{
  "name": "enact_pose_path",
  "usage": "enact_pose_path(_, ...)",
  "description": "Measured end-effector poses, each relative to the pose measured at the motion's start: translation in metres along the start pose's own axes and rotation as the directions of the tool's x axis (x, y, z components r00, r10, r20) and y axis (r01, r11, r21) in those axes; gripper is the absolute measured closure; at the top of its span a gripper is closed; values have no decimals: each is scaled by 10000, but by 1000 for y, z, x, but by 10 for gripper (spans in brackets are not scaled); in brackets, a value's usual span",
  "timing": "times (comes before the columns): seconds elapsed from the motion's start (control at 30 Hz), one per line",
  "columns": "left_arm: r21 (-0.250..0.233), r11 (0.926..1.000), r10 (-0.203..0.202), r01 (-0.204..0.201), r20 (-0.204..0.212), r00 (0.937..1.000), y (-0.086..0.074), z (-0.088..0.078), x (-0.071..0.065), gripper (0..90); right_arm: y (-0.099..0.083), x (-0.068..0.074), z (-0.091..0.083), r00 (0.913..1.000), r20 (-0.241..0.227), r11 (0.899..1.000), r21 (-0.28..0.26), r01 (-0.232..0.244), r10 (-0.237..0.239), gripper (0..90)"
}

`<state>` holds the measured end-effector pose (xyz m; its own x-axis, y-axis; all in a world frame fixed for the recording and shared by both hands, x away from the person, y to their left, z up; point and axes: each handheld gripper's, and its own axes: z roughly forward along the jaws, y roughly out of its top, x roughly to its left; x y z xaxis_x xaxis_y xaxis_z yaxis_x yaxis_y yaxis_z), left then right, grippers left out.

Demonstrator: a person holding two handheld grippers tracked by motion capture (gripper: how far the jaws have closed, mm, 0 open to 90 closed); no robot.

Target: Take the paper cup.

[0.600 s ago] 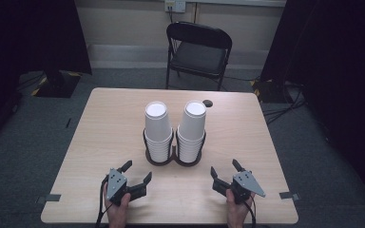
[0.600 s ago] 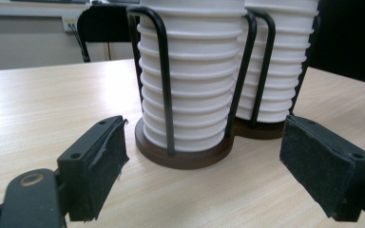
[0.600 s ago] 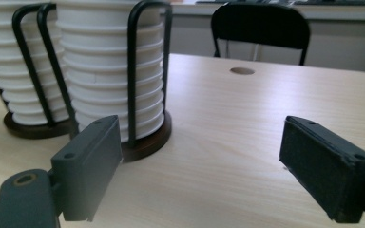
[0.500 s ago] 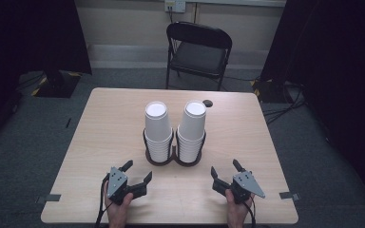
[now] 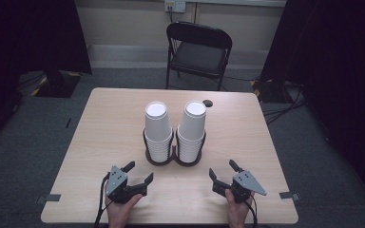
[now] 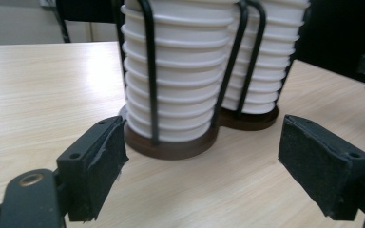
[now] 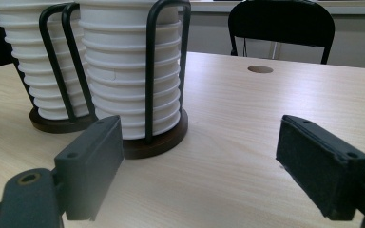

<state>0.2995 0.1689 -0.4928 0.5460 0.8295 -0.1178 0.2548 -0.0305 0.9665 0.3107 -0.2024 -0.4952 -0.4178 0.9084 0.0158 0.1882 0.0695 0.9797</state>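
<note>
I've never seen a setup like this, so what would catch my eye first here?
Two tall stacks of white cups stand upside down in a black wire holder mid-table. Near the table's front edge, hands hold the left gripper and right gripper, both open and empty. A black folding chair stands beyond.

Black folding chair (image 5: 198,53) behind table (image 5: 104,128)

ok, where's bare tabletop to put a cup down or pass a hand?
Free: the wide strips left and right of the cup holder, out to the table edges, and the near strip between the left tongs and right tongs. Crowded: centre, around both cup stacks.
</note>
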Motion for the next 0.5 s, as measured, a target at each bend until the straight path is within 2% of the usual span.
enact_pose_path(0.1, 114, 9997, 218, -219, 62, 9997, 3, 2, -7, 173, 0, 0, -1, 10000, -95, 10000, -98, 5, -6, 155)
enact_pose_path(0.2, 9, 9996, 294, -294, 273, 9992, 7, 2, -12, 193, 0, 1, -1, 9998, -190, 10000, -4, 55, -55, 150)
enact_pose_path(0.27, -29, 9989, 474, -474, 261, 9985, 12, 1, -15, 193, 0, 1, -1, 9997, -238, 10000, 25, 88, -87, 145)
enact_pose_path(0.43, -128, 9989, 464, -456, 738, 9962, 20, -1, -14, 203, 0, 1, -1, 9997, -249, 10000, -5, 47, -47, 145)
enact_pose_path(0.5, -53, 9971, 756, -754, 730, 9945, 23, 0, -16, 204, 0, 1, -1, 9997, -252, 10000, -16, 77, -78, 145)
